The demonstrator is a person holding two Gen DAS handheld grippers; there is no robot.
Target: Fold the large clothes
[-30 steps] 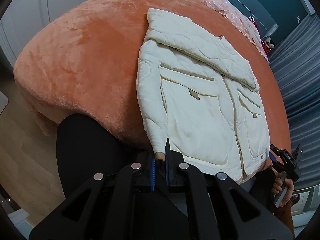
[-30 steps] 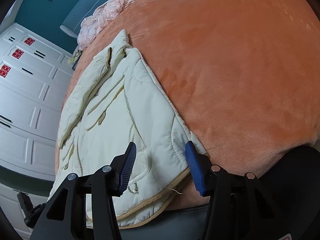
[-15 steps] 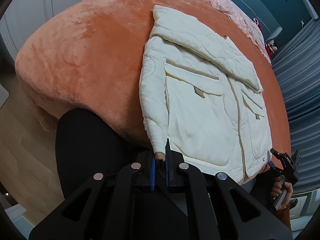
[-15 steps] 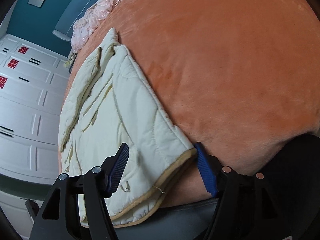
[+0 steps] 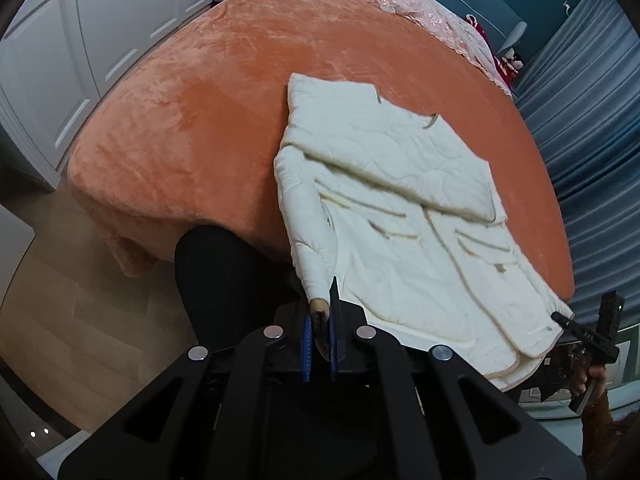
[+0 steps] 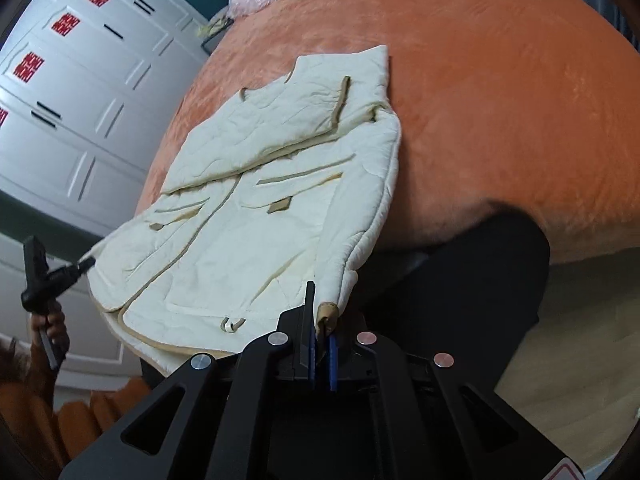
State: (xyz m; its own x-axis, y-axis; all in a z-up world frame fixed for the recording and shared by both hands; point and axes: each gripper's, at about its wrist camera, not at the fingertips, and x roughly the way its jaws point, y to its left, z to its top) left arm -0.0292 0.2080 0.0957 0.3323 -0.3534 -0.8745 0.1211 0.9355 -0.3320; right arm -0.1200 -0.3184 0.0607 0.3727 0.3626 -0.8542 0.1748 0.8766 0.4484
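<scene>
Someone is standing at the foot of the bed, folding a cream jacket that is lying front-up on the orange cover, collar end away from them and hem hanging just over the near edge. The left gripper is clamping tight on the tan-trimmed left corner of the hem end. The right gripper has just been closing, and the right corner is sitting pinched between its blue pads. With both near corners now caught and the hem end coming up off the cover, this looks to me like the start of the lengthwise fold, bottom half over top half. The next move seems to be calling for both hands rising together, keeping the hem taut and level between them, then travelling forward over the pockets and laying the hem down along the collar end. The padding is thick and the grips are biting only on the trim, so a jerky or uneven lift may be risking a slipped corner or a skewed fold.
</scene>
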